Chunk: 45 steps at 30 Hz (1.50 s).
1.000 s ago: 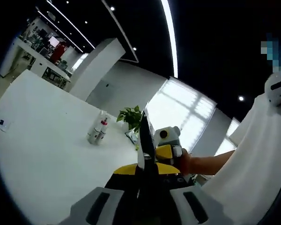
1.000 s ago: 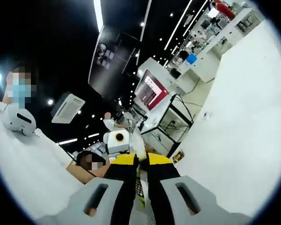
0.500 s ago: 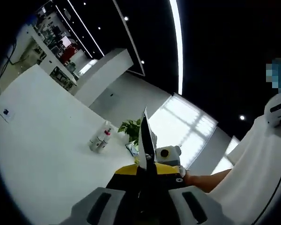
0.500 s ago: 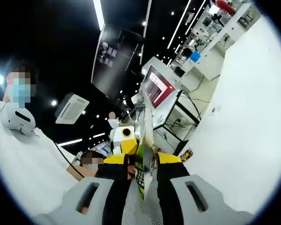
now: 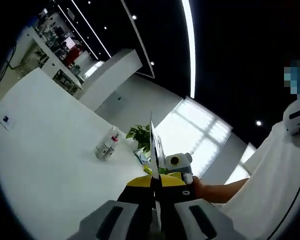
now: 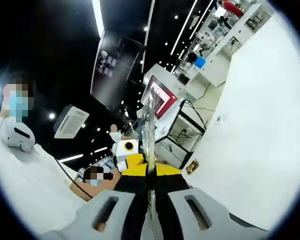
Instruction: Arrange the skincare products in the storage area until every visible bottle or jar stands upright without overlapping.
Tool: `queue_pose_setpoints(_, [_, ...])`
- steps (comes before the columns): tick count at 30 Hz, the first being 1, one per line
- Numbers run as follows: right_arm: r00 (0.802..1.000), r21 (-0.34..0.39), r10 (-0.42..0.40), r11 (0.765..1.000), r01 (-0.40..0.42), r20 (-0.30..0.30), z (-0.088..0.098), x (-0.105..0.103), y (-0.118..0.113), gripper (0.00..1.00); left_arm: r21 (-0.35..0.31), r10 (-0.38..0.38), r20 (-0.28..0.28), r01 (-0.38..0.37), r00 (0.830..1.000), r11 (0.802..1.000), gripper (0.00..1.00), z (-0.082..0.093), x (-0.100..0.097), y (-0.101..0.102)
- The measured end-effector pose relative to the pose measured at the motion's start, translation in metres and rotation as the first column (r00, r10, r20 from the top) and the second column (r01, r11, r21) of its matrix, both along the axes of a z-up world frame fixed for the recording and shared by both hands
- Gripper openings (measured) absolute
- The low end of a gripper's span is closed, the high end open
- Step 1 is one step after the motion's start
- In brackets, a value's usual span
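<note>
A black ceiling with strip lights hangs over a white table, bright windows beyond.

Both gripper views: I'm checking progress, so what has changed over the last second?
Little. Both cameras tilted, so the scenes shifted. The right gripper had a gap between its jaws; now they pinch a thin sheet. The left gripper stays shut on a thin sheet. The bottles on the white table stayed put.
</note>
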State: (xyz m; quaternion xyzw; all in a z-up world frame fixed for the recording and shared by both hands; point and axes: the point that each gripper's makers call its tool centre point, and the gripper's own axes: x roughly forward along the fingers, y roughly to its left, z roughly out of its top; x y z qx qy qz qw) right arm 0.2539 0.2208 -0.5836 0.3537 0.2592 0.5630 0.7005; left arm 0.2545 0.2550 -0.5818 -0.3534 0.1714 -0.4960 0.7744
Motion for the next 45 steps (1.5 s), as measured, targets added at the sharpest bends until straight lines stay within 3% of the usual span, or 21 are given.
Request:
queue_pose_setpoints(13, [0.998, 0.049, -0.022, 0.998, 0.025, -0.05, 0.006, 0.002, 0.004, 0.0, -0.043, -0.018, -0.036, 0.016, 0.999, 0.999, 0.01, 0.0, 0.004, 0.006])
queue_pose_setpoints(15, [0.999, 0.043, -0.036, 0.998, 0.037, -0.023, 0.006, 0.004, 0.007, 0.02, -0.059, -0.009, -0.051, 0.006, 0.999, 0.998, 0.01, 0.0, 0.006, 0.009])
queue_pose_setpoints(17, [0.998, 0.021, -0.058, 0.998, 0.058, -0.008, 0.002, 0.007, 0.01, 0.13, -0.083, 0.015, -0.077, -0.021, 0.997, 0.996, 0.01, 0.001, 0.011, 0.014])
queue_pose_setpoints(18, [0.997, 0.015, -0.062, 0.998, 0.062, -0.038, -0.001, 0.009, 0.013, 0.27, -0.117, 0.04, -0.087, -0.05, 0.995, 0.992, 0.01, 0.004, 0.016, 0.019])
queue_pose_setpoints(19, [0.997, 0.008, -0.051, 0.999, 0.051, -0.06, -0.004, 0.007, 0.016, 0.34, -0.152, 0.067, -0.108, -0.083, 0.992, 0.985, 0.01, 0.006, 0.022, 0.026])
queue_pose_setpoints(20, [0.998, -0.013, 0.0, 1.0, -0.001, -0.065, -0.007, -0.002, 0.022, 0.32, -0.172, 0.08, -0.123, -0.101, 0.989, 0.98, 0.01, 0.007, 0.026, 0.031])
queue_pose_setpoints(21, [0.999, -0.036, 0.019, 0.999, -0.021, -0.038, -0.01, -0.006, 0.024, 0.22, -0.209, 0.073, -0.152, -0.105, 0.986, 0.972, 0.01, 0.007, 0.028, 0.036])
queue_pose_setpoints(22, [1.0, -0.05, -0.024, 0.998, 0.024, -0.009, -0.012, 0.003, 0.024, 0.17, -0.217, 0.051, -0.162, -0.086, 0.985, 0.972, 0.01, 0.007, 0.027, 0.037])
queue_pose_setpoints(25, [0.993, 0.029, -0.039, 0.999, 0.042, -0.114, -0.007, 0.01, 0.026, 0.13, -0.215, 0.082, -0.142, -0.112, 0.986, 0.97, 0.01, 0.009, 0.026, 0.037])
queue_pose_setpoints(26, [0.992, 0.032, -0.038, 0.999, 0.042, -0.117, -0.006, 0.011, 0.026, 0.07, -0.219, 0.089, -0.148, -0.12, 0.985, 0.968, 0.01, 0.009, 0.028, 0.039])
queue_pose_setpoints(27, [0.996, 0.043, -0.028, 0.999, 0.032, -0.09, -0.003, 0.012, 0.025, 0.01, -0.214, 0.094, -0.165, -0.129, 0.982, 0.968, 0.01, 0.006, 0.029, 0.039])
queue_pose_setpoints(28, [0.991, 0.071, -0.003, 0.997, 0.012, -0.131, 0.001, 0.009, 0.027, 0.01, -0.18, 0.135, -0.179, -0.167, 0.975, 0.969, 0.01, 0.0, 0.034, 0.041])
queue_pose_setpoints(31, [0.995, 0.022, -0.024, 0.999, 0.027, -0.096, -0.003, 0.017, 0.024, 0.0, -0.154, 0.141, -0.18, -0.17, 0.973, 0.973, 0.01, -0.001, 0.037, 0.037])
queue_pose_setpoints(33, [0.994, 0.022, -0.03, 0.999, 0.033, -0.106, -0.001, 0.02, 0.022, 0.0, -0.081, 0.178, -0.129, -0.19, 0.975, 0.978, 0.04, -0.006, 0.039, 0.036])
queue_pose_setpoints(35, [0.997, -0.023, -0.051, 0.999, 0.049, -0.066, 0.0, 0.025, 0.017, 0.0, 0.02, 0.214, -0.057, -0.213, 0.975, 0.977, 0.09, -0.011, 0.04, 0.034])
queue_pose_setpoints(38, [0.995, -0.026, -0.076, 0.997, 0.075, -0.061, 0.007, 0.035, 0.008, 0.0, 0.23, 0.24, 0.061, -0.248, 0.969, 0.941, 0.24, -0.024, 0.04, 0.027])
queue_pose_setpoints(40, [0.992, -0.061, -0.112, 0.992, 0.109, -0.053, 0.005, 0.048, -0.002, 0.0, 0.427, 0.233, 0.183, -0.29, 0.955, 0.857, 0.32, -0.038, 0.042, 0.024])
queue_pose_setpoints(41, [0.99, -0.111, -0.133, 0.986, 0.127, -0.046, -0.002, 0.057, -0.01, 0.0, 0.545, 0.209, 0.242, -0.311, 0.948, 0.779, 0.34, -0.052, 0.043, 0.026])
queue_pose_setpoints(43, [0.987, -0.148, -0.147, 0.979, 0.137, -0.059, -0.008, 0.067, -0.019, 0.0, 0.667, 0.113, 0.344, -0.328, 0.932, 0.669, 0.33, -0.069, 0.04, 0.022])
queue_pose_setpoints(44, [0.984, -0.17, -0.166, 0.973, 0.153, -0.065, -0.012, 0.075, -0.025, 0.0, 0.687, 0.074, 0.381, -0.336, 0.922, 0.644, 0.33, -0.075, 0.038, 0.018])
queue_pose_setpoints(45, [0.983, -0.175, -0.169, 0.972, 0.155, -0.069, -0.012, 0.08, -0.027, 0.0, 0.726, 0.021, 0.397, -0.328, 0.918, 0.604, 0.32, -0.087, 0.033, 0.015])
